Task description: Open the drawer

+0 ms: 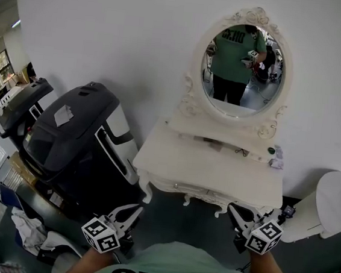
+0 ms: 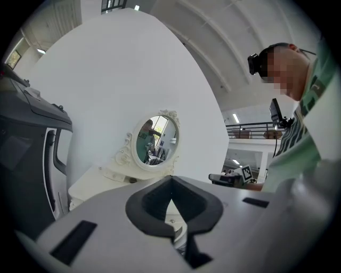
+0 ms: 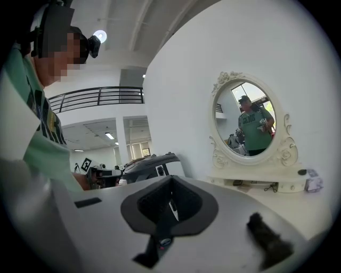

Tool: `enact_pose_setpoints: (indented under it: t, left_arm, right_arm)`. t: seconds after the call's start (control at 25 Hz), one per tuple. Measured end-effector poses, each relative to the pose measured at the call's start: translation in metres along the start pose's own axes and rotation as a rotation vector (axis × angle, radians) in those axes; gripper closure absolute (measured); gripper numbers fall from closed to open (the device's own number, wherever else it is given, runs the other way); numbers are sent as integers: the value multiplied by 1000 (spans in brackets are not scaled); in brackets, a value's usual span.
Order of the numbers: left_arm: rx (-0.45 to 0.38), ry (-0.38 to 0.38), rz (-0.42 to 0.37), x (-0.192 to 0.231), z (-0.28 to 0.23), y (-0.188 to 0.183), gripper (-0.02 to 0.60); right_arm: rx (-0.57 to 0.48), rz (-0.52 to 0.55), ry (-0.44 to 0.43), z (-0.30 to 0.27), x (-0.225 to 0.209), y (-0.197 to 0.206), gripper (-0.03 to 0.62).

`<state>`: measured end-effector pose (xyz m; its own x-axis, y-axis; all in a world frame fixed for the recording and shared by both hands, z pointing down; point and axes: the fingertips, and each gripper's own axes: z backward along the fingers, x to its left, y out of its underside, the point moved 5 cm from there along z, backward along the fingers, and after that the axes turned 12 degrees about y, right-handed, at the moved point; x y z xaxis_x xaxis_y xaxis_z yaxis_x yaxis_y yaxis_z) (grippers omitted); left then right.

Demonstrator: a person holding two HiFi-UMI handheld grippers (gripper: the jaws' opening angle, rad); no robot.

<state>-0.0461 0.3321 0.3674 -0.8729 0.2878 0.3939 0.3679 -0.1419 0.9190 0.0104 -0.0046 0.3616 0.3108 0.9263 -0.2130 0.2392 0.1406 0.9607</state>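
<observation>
A white dressing table [image 1: 174, 154] with an oval mirror [image 1: 241, 67] stands against the wall. Its drawer front [image 1: 204, 193] runs under the tabletop and is closed. Both grippers hover in front of the table, apart from it. My left gripper [image 1: 134, 209] is off the table's left corner, jaws together and empty. My right gripper [image 1: 234, 207] is below the drawer's right end, also shut on nothing. In the left gripper view the gripper [image 2: 170, 178] points at the mirror [image 2: 154, 141]. In the right gripper view the gripper [image 3: 170, 178] faces left of the mirror [image 3: 250, 125].
A large black and white machine [image 1: 79, 141] stands close to the table's left side, with another dark one [image 1: 19, 108] behind it. A white round stool [image 1: 336, 205] is at the right. Small items [image 1: 274, 157] lie on the table's rear shelf. Clutter covers the floor at the left.
</observation>
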Motion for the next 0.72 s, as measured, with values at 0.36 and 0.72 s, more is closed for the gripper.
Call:
enact_pose_setpoints:
  t: [0.36, 0.72]
  left_arm:
    - [-5, -50, -34, -3, -101, -16, 572]
    - [64, 6, -31, 19, -168, -17, 572]
  right_arm:
    - [-19, 1, -87, -22, -101, -32, 582]
    - [-27, -60, -35, -30, -165, -25, 582]
